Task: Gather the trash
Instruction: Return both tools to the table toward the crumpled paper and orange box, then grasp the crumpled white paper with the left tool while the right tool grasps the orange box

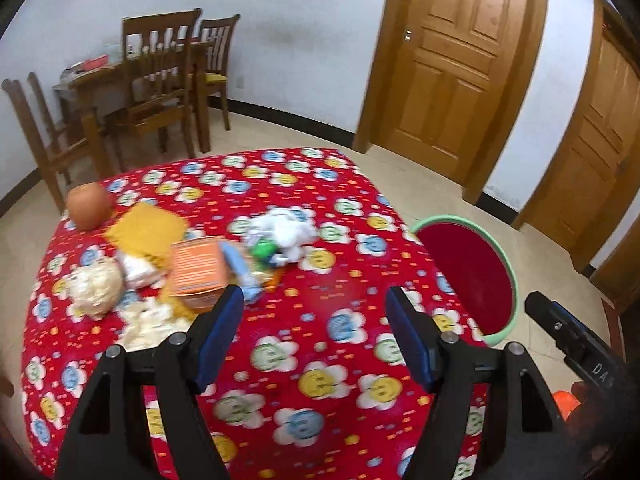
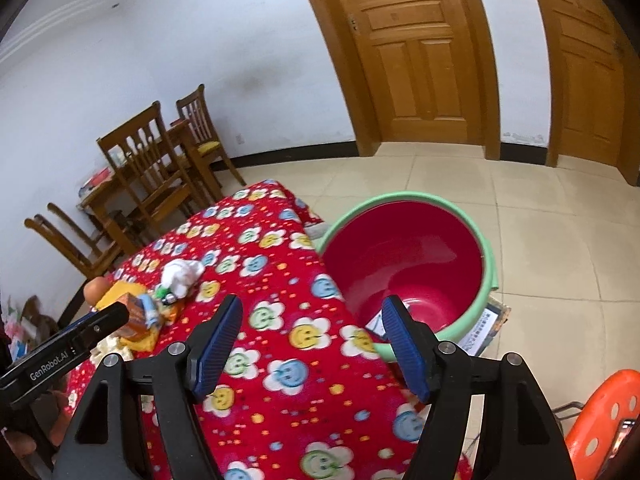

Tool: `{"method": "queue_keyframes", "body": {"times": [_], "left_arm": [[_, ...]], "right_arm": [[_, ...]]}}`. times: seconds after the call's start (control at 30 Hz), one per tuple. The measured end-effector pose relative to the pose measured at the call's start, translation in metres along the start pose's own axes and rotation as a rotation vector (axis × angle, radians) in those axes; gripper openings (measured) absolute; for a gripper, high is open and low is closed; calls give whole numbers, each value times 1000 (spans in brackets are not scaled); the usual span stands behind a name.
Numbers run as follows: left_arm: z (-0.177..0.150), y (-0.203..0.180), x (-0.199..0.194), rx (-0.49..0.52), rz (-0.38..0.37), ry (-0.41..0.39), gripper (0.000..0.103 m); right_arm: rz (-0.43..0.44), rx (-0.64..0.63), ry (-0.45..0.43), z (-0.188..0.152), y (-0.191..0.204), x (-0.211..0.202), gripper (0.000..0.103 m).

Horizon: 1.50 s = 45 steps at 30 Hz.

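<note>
left claw: my left claw (image 1: 314, 300) gapes wide, nothing between the pads, hovering over the counter (image 1: 304, 364)
right claw: my right claw (image 2: 310, 312) also spread wide and empty, aimed between counter edge and bucket (image 2: 490, 276)
trash: heap at 10–11 o'clock from left claw: orange box (image 1: 198, 270), white crumpled tissue (image 1: 286, 234), green wrapper (image 1: 262, 249), pale crumpled wad (image 1: 96, 286), yellow bag (image 1: 146, 230)
key relation: orange box nearest the left finger, just ahead-left; left claw is nearer than right
box axis: long side runs roughly 12–6, blurred
bucket: at 2 o'clock off counter edge, on the floor, paper scrap inside
not trash, likely: orange-brown round fruit (image 1: 89, 205) at far left
</note>
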State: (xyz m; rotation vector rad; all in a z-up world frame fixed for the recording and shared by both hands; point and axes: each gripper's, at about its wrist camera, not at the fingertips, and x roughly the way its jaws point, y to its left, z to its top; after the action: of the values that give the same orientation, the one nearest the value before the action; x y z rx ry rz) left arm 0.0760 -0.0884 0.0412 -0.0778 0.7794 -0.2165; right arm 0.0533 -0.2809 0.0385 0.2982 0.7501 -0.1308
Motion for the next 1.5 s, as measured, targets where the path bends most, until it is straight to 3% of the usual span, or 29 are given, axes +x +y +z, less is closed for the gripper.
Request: {"method": "queue_keyframes", "body": {"times": [0.5,0.93,1.4,1.5], "left_arm": [[-8,102,-21,-119,157,-29,73],[-13,183,5,-204,284,24,73],[-19,216,46,-285,272,98,73],[-21,219,48,-303,236,94,73]], "right_arm": [[70,-108,66,-9,73,26,74],[86,-181,127,-18,127,57,74],[144,-265,168,-23,185,86,74],[156,-289,180,-25,200,94,74]]}}
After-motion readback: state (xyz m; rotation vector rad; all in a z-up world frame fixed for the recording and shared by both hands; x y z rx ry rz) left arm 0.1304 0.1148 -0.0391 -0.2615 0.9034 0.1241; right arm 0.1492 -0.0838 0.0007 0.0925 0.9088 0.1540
